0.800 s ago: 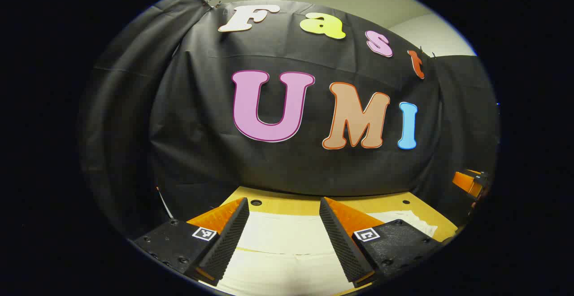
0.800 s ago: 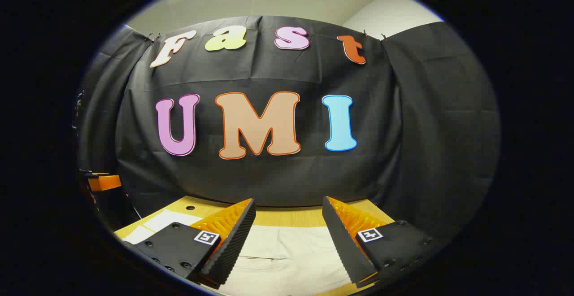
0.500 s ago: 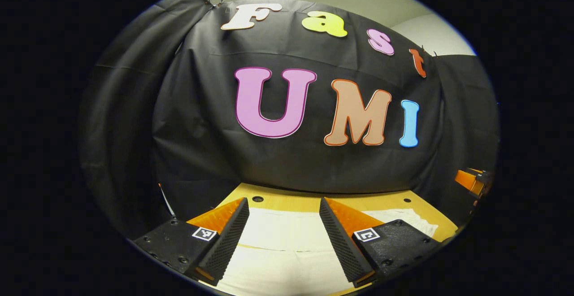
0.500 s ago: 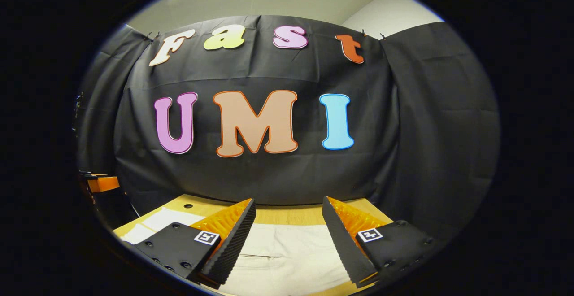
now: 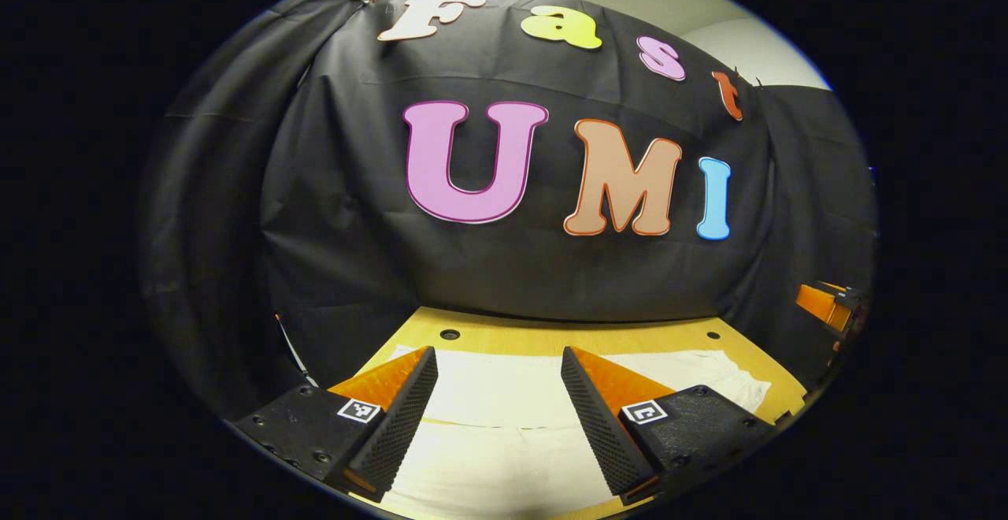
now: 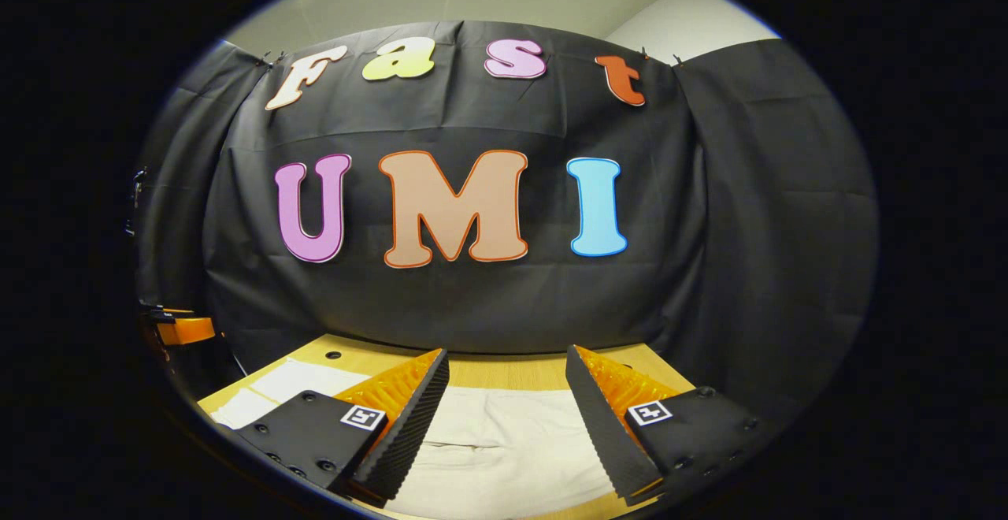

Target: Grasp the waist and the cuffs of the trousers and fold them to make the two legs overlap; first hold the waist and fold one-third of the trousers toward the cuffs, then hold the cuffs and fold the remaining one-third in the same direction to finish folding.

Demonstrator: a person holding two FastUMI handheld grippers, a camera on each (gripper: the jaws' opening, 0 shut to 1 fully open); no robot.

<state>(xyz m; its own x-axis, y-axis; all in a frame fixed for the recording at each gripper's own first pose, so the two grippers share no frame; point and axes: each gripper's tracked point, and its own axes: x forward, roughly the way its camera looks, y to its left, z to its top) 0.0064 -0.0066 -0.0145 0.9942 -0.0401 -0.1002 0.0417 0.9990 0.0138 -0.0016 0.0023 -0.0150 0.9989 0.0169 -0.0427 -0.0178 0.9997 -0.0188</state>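
Left gripper view. The left gripper [image 5: 498, 410] hangs low over a wooden bench [image 5: 551, 340] with its fingers [image 5: 398, 425] spread apart and nothing between them. The cream trousers [image 5: 504, 394] lie flat on the bench under and ahead of the fingers, running off to the right, where a rumpled edge shows near the bench's corner. A crosswise line in the cloth runs between the fingers; whether it is a fold or a seam cannot be told. The other gripper shows at the far right edge, well apart.

Right gripper view. The right gripper [image 6: 506, 425] likewise hovers low with its fingers [image 6: 409, 429] released and empty. The trousers [image 6: 504, 433] lie beneath them, with soft creases and a raised ridge that may be a waistband or a seam; more of the cloth continues to the left [image 6: 276, 386], toward the other gripper at the left edge.

Handling, as judged. The cloth looks light, soft and limp, neither slippery nor fragile; it should sag and drag when lifted rather than hold a line. Each gripper would best pinch a doubled or hemmed edge, at waist and cuff, taking every layer, one gripper at each end so the legs stay aligned.
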